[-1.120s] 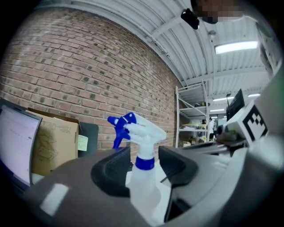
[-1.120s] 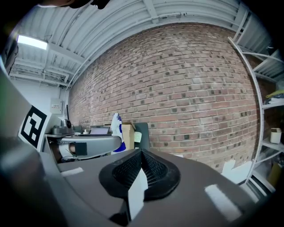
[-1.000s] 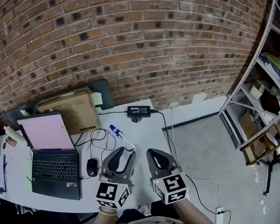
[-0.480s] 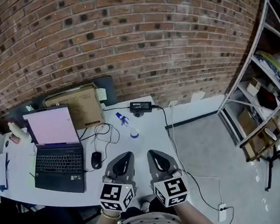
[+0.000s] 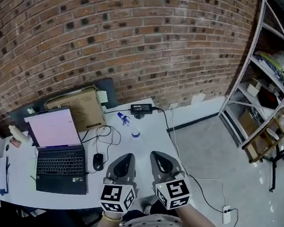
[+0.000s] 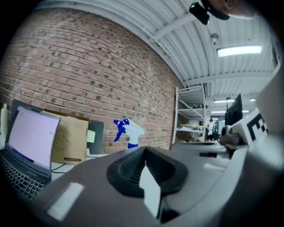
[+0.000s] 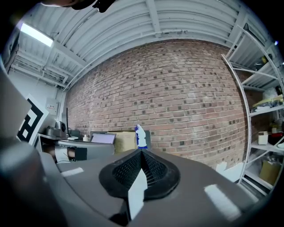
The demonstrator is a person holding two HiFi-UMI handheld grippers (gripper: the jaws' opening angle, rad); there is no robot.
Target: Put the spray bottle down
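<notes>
**Head view and both gripper views: release of the bottle.** Above the near part of the white table, my left gripper has its jaws pressed together on nothing. A second ago they stood wide, with the spray bottle just ahead of them. The gripper has since drawn back toward me, and the bottle is now well apart from it. My right gripper sits beside the left, its jaws likewise closed and empty.

The bottle stands upright on the far part of the table, between the cardboard box and the power adapter, and it touches neither gripper. In the left gripper view it shows beyond the closed tips, and in the right gripper view it does the same. I judge the set-down complete — the bottle rests on its own and both grippers are clear of it.

**Count, largest first:**
- one brick wall
- one metal shelving unit
- one table
- one cardboard box
- one laptop, lid open
- two grippers
- one power adapter
- one mouse
- one spray bottle

Black cables also trail over the table — I cannot count them reliably.
</notes>
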